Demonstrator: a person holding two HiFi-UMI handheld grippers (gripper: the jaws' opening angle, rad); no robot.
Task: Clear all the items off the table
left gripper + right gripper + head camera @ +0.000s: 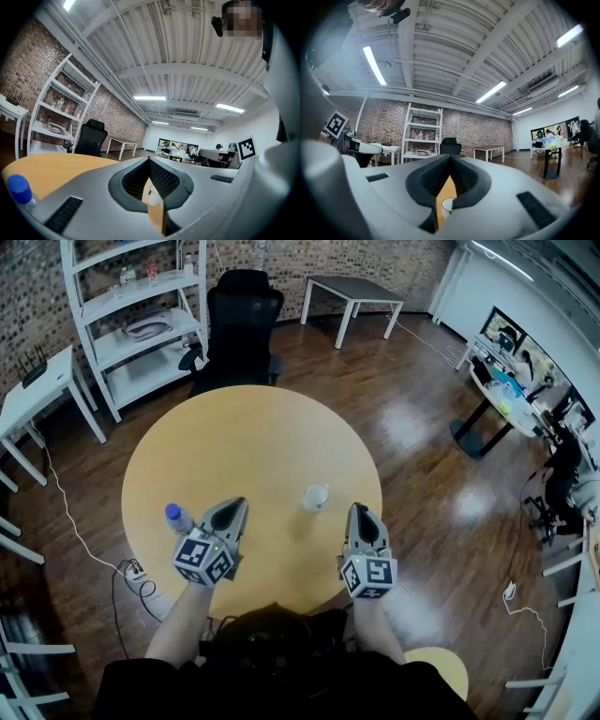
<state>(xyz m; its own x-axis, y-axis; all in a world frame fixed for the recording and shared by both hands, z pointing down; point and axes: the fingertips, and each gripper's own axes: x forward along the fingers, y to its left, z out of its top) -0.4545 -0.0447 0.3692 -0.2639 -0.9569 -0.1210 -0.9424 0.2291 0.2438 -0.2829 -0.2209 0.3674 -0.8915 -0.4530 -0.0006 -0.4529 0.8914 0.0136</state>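
We're holding both grippers over the near side of the round wooden table (253, 446), pointing toward its far side. Left gripper (234, 506): jaws clenched tight, nothing btwn them. Right gripper (360, 512): same, jaws pressed together & empty. Two items are sitting on the table. A clear bottle w/ blue cap (177, 518) is standing just left of the left gripper, near the table's left edge. A clear cup (316, 496) is standing upright btwn the two gripper tips, slightly farther off, touching neither. Both gripper views are showing the cup thru the notch below the tips. Past the far edge a black office chair (242, 324) is standing, w/ a white shelf unit (141, 324) to its left.
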